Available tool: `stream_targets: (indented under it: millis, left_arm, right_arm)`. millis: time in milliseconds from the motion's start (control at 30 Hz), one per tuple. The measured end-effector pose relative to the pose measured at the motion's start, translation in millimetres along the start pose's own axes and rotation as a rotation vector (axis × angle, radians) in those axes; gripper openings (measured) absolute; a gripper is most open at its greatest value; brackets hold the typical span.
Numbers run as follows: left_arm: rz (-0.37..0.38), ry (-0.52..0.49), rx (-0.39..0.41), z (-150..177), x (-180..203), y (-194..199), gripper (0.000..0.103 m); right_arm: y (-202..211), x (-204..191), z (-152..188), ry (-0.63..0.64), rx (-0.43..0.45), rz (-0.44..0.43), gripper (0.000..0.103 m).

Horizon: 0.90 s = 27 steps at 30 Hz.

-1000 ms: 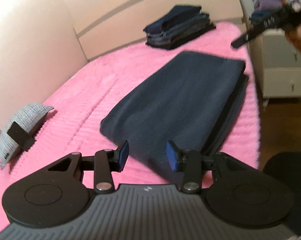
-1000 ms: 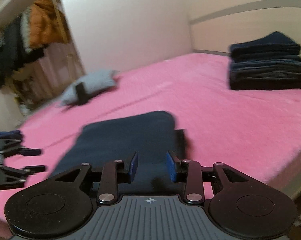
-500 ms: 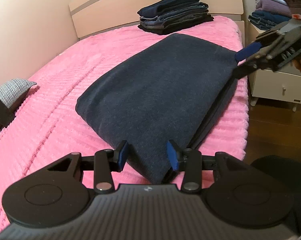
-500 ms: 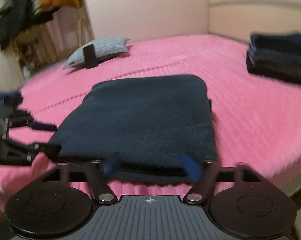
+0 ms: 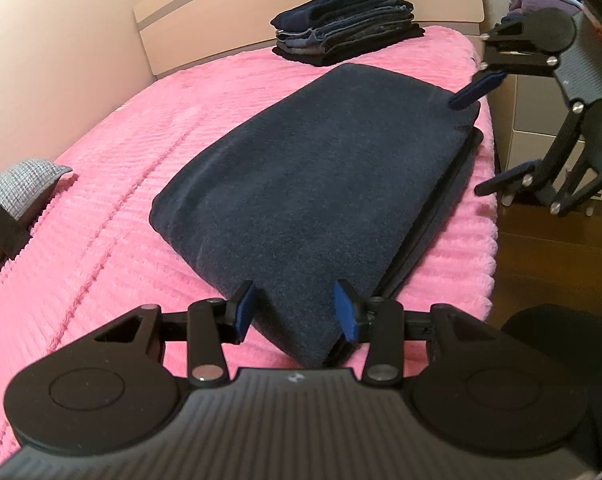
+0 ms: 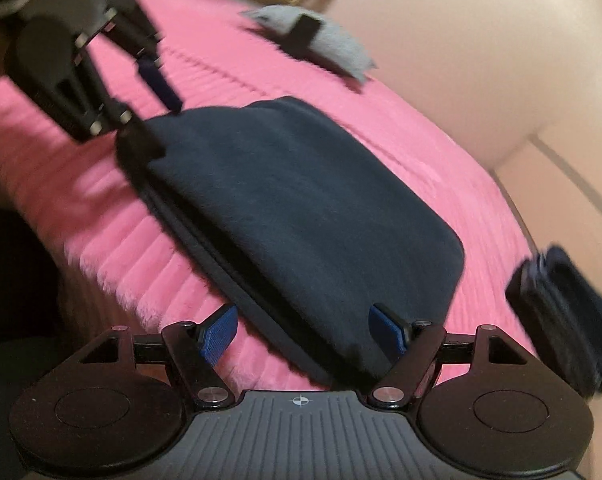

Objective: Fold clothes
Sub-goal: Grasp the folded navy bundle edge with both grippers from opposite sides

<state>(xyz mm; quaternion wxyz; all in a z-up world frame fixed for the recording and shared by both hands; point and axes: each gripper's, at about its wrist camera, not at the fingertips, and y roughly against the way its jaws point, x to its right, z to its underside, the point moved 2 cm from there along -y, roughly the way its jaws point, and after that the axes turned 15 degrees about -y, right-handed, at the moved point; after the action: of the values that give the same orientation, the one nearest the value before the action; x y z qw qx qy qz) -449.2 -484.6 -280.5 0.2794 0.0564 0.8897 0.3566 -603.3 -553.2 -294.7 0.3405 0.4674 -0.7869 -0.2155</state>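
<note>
Garment: folded navy fleece rectangle (image 5: 317, 184), soft nap, on ribbed pink plush bedspread (image 5: 101, 208).
My left tongs (image 5: 297, 312): parted, straddling near corner.
My right tongs (image 6: 303, 334): spread wide, empty, at far corner.

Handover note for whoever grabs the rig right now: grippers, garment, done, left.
Left gripper: open, holding nothing, at the near corner of the folded navy garment.
Right gripper: open wide, holding nothing, jaws either side of the garment's opposite corner.
Garment lies flat on the pink bedspread, near its edge, layers showing along the open side.
Stack of folded clothes sits by the headboard.
Done: garment folded to a rectangle.
Left: probably grip both corners for another fold or carry it to the stack.
</note>
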Motion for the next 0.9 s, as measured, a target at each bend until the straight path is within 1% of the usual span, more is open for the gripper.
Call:
stream_targets:
  millis: [100,167,200,300,333,367,400,467,533,667,800,833,900]
  left_arm:
    - [-0.022,-0.025,0.026,2.8,0.7,11.3,0.042]
    - [-0.048,-0.061,0.042,5.6,3.0,20.6,0.054]
    - [-0.071,-0.094,0.047,7.7,5.8,26.1,0.057]
    - [-0.138,-0.259,0.054,12.9,26.0,37.9,0.061]
    - [-0.147,-0.312,0.056,14.3,34.8,39.6,0.065]
    - [-0.154,-0.362,0.057,15.8,44.4,40.3,0.069]
    - [-0.162,-0.418,0.054,17.0,55.5,38.9,0.070]
    - [-0.184,-0.509,0.043,18.5,74.4,31.7,0.071]
    - [-0.210,-0.564,0.032,17.2,87.3,22.2,0.072]
    - [-0.272,-0.655,0.015,8.9,104.3,0.2,0.073]
    - [-0.334,-0.717,-0.015,-3.5,112.3,-22.1,0.073]
    - [-0.347,-0.729,-0.030,-5.9,113.1,-27.2,0.070]
    - [-0.383,-0.761,-0.064,-8.7,114.1,-36.8,0.055]
  right_arm:
    - [-12.8,-10.4,-2.7,0.107,-0.015,0.002,0.075]
    - [-20.9,-16.6,-4.5,0.176,-0.023,0.004,0.075]
    - [-24.6,-19.0,-5.3,0.205,-0.026,0.004,0.075]
    - [-37.2,-27.7,-4.6,0.289,-0.035,0.007,0.075]
    - [-42.1,-31.7,-3.1,0.325,-0.040,0.010,0.063]
    - [-46.6,-34.1,-2.6,0.345,-0.044,0.011,0.055]
    - [-51.0,-36.1,-2.4,0.359,-0.049,0.012,0.051]
    - [-53.2,-32.4,-7.5,0.326,-0.056,0.000,0.042]
    - [-52.3,-23.6,-16.7,0.259,-0.064,-0.022,0.035]
    - [-48.0,-3.8,-35.1,0.137,-0.074,-0.072,0.035]
    - [-50.8,8.7,-44.8,0.082,-0.090,-0.112,0.035]
    - [-48.8,10.1,-45.6,0.071,-0.091,-0.118,0.035]
    - [-43.4,12.2,-46.4,0.048,-0.090,-0.128,0.035]
